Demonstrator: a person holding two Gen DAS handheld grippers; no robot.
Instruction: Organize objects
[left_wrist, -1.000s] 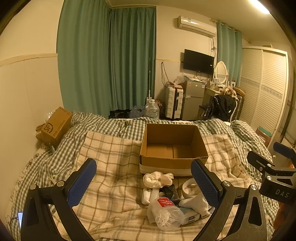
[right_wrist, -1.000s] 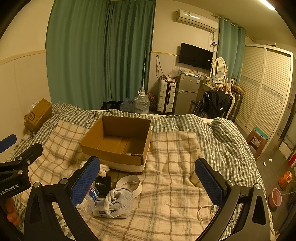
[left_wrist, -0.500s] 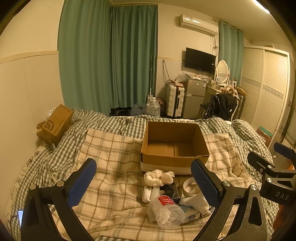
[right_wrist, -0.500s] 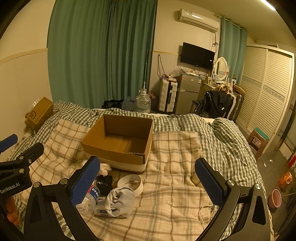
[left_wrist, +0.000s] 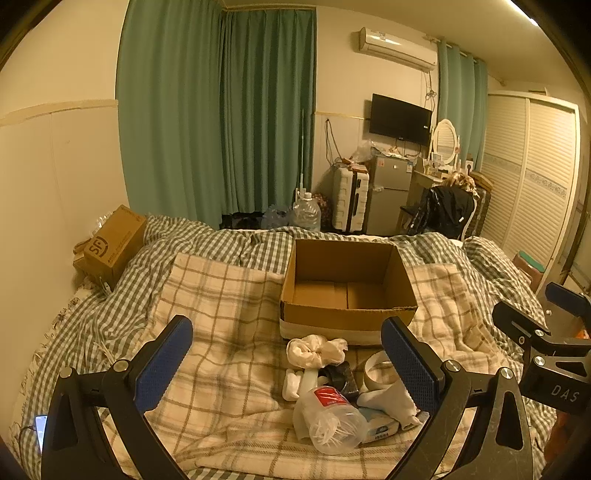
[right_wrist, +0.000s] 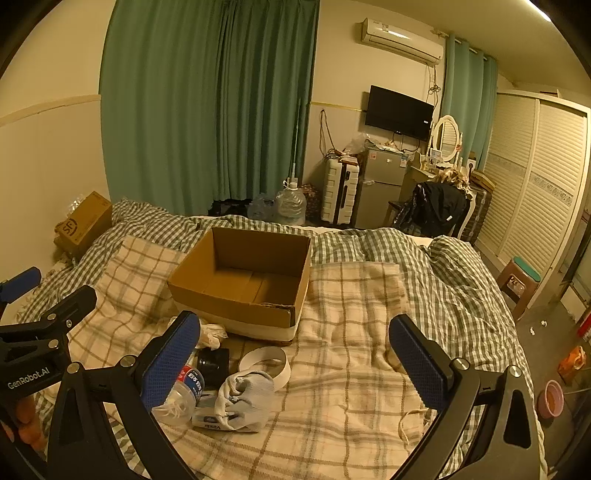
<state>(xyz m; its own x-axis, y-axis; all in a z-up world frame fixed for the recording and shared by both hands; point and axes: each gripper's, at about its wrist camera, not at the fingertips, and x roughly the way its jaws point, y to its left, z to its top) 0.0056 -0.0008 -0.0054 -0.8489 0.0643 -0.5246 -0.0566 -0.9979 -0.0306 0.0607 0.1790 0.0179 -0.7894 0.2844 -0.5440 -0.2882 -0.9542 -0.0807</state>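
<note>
An empty open cardboard box (left_wrist: 347, 291) (right_wrist: 243, 280) sits on the plaid blanket on the bed. In front of it lies a small pile: a crumpled white cloth (left_wrist: 314, 349), a clear plastic bottle with a red label (left_wrist: 328, 415) (right_wrist: 181, 393), a small black object (left_wrist: 341, 374) (right_wrist: 212, 363), a white tape ring (left_wrist: 375, 369) (right_wrist: 264, 362), a white sock (right_wrist: 245, 400) (left_wrist: 388, 398) and a flat pack (right_wrist: 210, 421). My left gripper (left_wrist: 286, 363) is open and empty, above the pile. My right gripper (right_wrist: 295, 360) is open and empty, to the right of the pile.
A closed brown parcel box (left_wrist: 112, 247) lies at the bed's far left by the wall. A phone (left_wrist: 40, 430) lies at the bed's near left edge. Beyond the bed stand water jugs (left_wrist: 306, 214), a suitcase, a small fridge and a chair with black clothes. A stool (right_wrist: 517, 280) stands at right.
Both cameras have shifted slightly; the scene has slid a little lower in both views. Nothing on the bed has moved and both grippers stay open.
</note>
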